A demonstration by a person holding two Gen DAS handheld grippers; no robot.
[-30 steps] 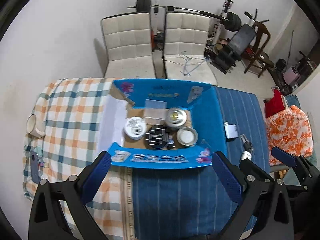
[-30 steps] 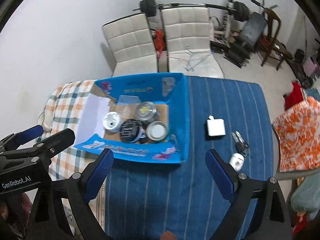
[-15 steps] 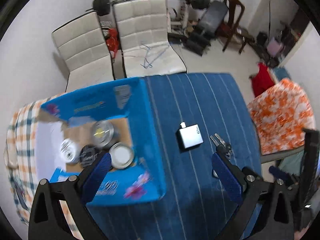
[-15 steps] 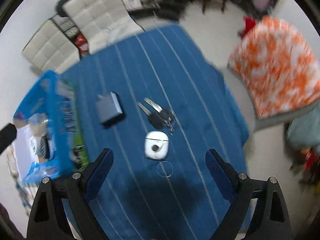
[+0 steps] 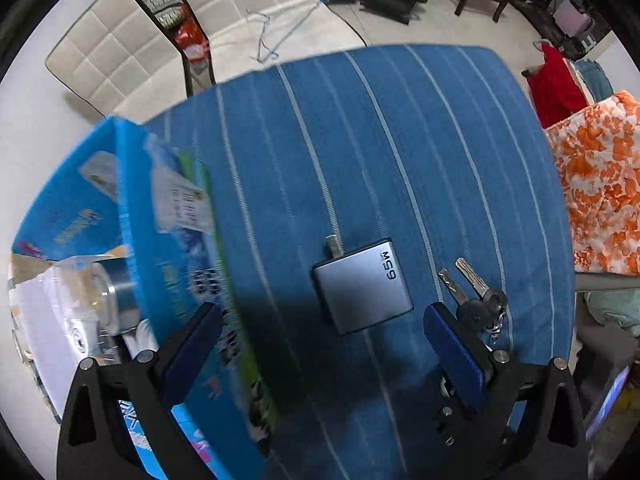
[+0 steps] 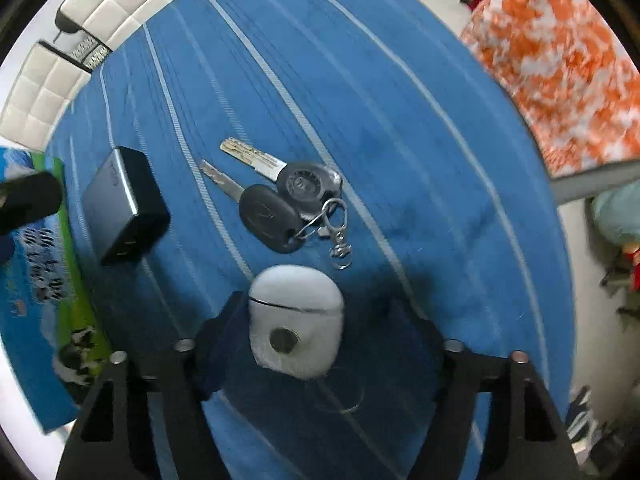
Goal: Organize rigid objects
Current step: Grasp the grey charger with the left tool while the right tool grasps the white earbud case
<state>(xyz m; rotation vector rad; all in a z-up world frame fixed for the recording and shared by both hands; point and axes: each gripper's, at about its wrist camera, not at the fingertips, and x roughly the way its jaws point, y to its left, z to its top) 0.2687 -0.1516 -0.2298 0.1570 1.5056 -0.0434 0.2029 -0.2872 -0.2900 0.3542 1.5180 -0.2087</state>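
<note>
Landmark: grey charger block, lying flat on the blue striped cloth covering the desk, plug prong pointing away from the camera.

Left gripper is hovering over the charger, fingers spread wide, gripping nothing; the charger is sitting just ahead of the gap between them, not touching either pad. Left finger is overlapping the blue box wall in view.

Blue cardboard box is sitting just left of the charger, open top; round metal tins and a white item are lying inside, blurred, can't tell more.

Keys on a ring with a clip are lying just right of the charger, two black heads touching each other, blades pointing away toward the far left.

White earbud case is lying near the keys, on the charger's near-right side, flat on the cloth. Right gripper is straddling it, fingers spread; left pad is sitting right at the case's side, contact can't be told, right pad is apart from it.

Orange-white patterned fabric is lying well right of the charger, off the desk. White padded chairs are standing beyond the desk's far edge.
</note>
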